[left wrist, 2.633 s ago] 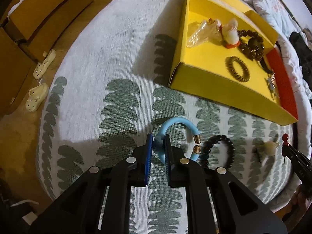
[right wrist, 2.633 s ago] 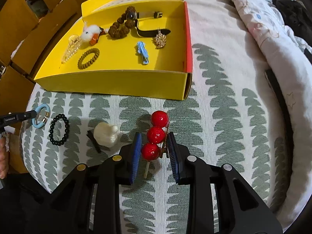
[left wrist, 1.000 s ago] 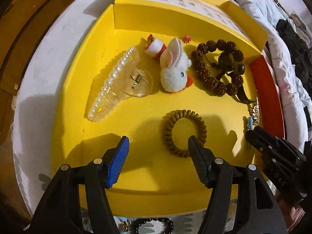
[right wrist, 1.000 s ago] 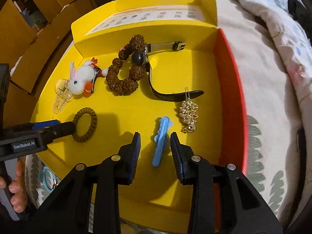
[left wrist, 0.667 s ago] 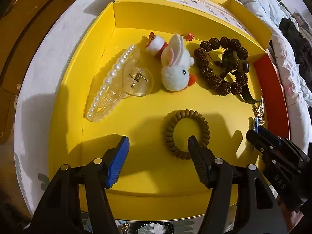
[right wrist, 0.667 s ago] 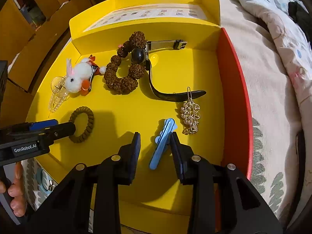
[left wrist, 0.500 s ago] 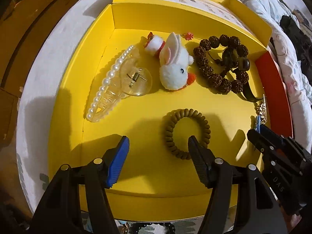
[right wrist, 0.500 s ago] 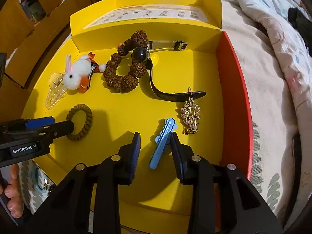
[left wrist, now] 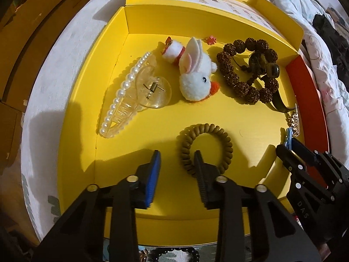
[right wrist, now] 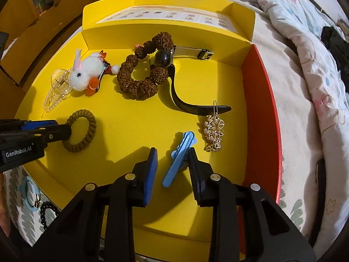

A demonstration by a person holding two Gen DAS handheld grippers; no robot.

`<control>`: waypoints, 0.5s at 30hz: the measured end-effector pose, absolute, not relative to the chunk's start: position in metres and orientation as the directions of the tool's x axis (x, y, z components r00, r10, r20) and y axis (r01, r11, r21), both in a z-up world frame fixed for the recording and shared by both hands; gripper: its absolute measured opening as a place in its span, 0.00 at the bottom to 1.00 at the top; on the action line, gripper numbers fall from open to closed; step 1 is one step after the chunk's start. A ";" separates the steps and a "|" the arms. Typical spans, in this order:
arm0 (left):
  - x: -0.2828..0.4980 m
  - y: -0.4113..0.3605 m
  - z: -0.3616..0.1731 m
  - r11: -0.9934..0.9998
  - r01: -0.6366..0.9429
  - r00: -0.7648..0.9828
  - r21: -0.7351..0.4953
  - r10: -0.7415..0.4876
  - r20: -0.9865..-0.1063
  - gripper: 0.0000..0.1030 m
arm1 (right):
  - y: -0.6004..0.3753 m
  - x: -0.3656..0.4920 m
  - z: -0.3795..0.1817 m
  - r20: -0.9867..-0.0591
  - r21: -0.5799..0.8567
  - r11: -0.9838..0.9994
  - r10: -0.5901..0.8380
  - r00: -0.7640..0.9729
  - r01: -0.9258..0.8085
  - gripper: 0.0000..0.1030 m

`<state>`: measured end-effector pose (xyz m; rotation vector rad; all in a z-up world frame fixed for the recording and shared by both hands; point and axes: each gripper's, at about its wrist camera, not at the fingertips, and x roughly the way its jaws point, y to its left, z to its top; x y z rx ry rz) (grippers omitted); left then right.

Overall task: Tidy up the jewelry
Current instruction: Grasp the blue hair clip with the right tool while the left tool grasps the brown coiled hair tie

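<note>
A: What do you see from the left wrist camera?

B: The left gripper [left wrist: 176,163] hangs over the yellow box [left wrist: 76,131]. Its jaws are closing, but nothing is between the pads. The right finger stands in front of the near edge of the brown coil hair tie [left wrist: 205,146]; I cannot tell if it touches it. Behind are the pearl hair claw [left wrist: 128,100], the white rabbit clip [left wrist: 196,80] and the brown bead bracelet [left wrist: 244,74], all lying on the box floor. At the right edge the right gripper [left wrist: 285,148] reaches in beside the red wall [left wrist: 305,91].

A: And from the right wrist camera?

B: The right gripper [right wrist: 172,163] also is inside the box. Its jaws are closing around the blue hair clip [right wrist: 178,157], which lies tilted between the two pads. The clip looks to be against the right pad, and a gap remains to the left pad, so it is not yet clamped. Just beside it to the right lies the gold hair pin [right wrist: 213,131], and behind that the black strap [right wrist: 189,104] of a watch. The left gripper [right wrist: 65,131] comes in from the left, its tip at the coil hair tie.

A: Is something outside the box?

B: Yes, at the lower left the light blue bracelet [right wrist: 28,192] and the black bead bracelet [right wrist: 45,214] lie on the patterned bed cover [right wrist: 294,209], near the front wall of the box
</note>
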<state>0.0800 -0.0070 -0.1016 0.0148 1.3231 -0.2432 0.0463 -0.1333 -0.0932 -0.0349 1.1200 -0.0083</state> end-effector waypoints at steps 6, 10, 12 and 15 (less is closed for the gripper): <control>0.083 -0.004 -0.103 0.971 0.184 0.221 -0.155 -0.194 -0.956 0.10 | -0.135 0.044 -0.092 -0.903 -0.023 1.000 -0.016 0.430 -0.010 0.17; 0.085 0.000 -0.103 0.970 0.172 0.222 -0.173 -0.209 -0.952 0.10 | -0.141 0.045 -0.091 -0.904 0.020 1.000 0.019 0.427 -0.002 0.16; 0.086 0.002 -0.100 0.973 0.166 0.242 -0.159 -0.197 -0.950 0.09 | -0.142 0.044 -0.090 -0.904 0.026 1.000 0.024 0.427 -0.001 0.16; 0.082 0.005 -0.089 0.973 0.166 0.280 -0.160 -0.202 -0.939 0.09 | -0.143 0.044 -0.087 -0.900 0.041 0.999 0.036 0.434 0.003 0.16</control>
